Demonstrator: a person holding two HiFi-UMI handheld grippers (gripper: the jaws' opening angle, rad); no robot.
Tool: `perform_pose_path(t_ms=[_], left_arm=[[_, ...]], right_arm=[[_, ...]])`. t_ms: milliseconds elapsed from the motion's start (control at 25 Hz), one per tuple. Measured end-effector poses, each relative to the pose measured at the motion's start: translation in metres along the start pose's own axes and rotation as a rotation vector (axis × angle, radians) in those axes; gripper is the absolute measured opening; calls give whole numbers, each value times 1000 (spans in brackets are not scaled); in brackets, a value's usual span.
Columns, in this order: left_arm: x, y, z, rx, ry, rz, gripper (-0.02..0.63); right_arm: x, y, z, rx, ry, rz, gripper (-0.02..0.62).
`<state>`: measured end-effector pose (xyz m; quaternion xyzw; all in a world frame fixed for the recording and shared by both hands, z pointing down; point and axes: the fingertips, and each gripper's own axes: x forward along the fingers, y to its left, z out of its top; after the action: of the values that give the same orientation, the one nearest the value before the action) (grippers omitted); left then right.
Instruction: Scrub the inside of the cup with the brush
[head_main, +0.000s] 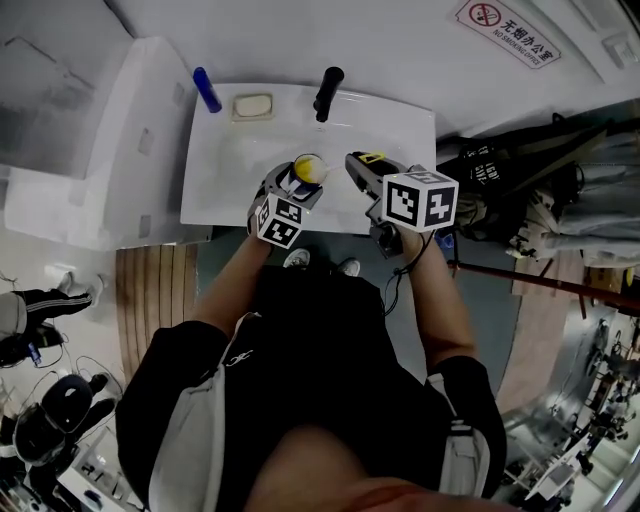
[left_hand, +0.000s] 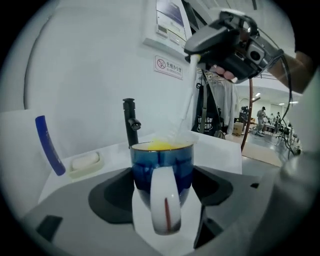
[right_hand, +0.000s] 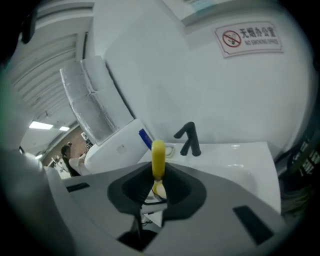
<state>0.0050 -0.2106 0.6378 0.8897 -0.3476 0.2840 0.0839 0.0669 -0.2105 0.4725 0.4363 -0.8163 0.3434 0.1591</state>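
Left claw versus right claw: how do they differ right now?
The left claw is shut on the wide blue cup, upright; the right claw is shut on the thin brush. The right claw is higher than the left, its brush slanting down to the cup's mouth. Both are over the white sink.

The person wears a black short-sleeved top (head_main: 330, 340) with white stripes banding the right sleeve (head_main: 458, 425), and a pale grey panel (head_main: 195, 435) runs down the left side of the chest. Light shoes (head_main: 296, 259) show below. The left claw (head_main: 303, 182) and right claw (head_main: 356, 166) have grey shells with black inner pads (left_hand: 107, 199). Each carries a white cube (head_main: 421, 200) printed with black square markers. A black cable (head_main: 398, 280) trails from the right one, which also bears a small yellow label (head_main: 372, 157).
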Motion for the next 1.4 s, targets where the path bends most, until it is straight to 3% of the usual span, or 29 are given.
perform_pose_path(t_ms=[160,280,520,720,880,1120,1400], left_arm=[[-7,7,2,35,-19,37,362],[-9,6,6,54,-34,35,360],[-8,3,8,56,-54,9,360],[-7,-5,11,82,-56,-24,360],[-5,-11,10,100,-45,-59,360],[-7,3,1,61,-30,-44,360],[-10,15,12,-23,-89,-35,360]], right_arm=[[-1,-40,-6,223,27,25,58],[3,-63,-1,354,-23,25,60],[17,-74,20,417,-133,20,55],[34,-66,43,381,-154,13,55],[46,-37,56,264,-140,25,55],[45,20,44,85,-89,97,58],[10,23,28,62,-93,124,60]])
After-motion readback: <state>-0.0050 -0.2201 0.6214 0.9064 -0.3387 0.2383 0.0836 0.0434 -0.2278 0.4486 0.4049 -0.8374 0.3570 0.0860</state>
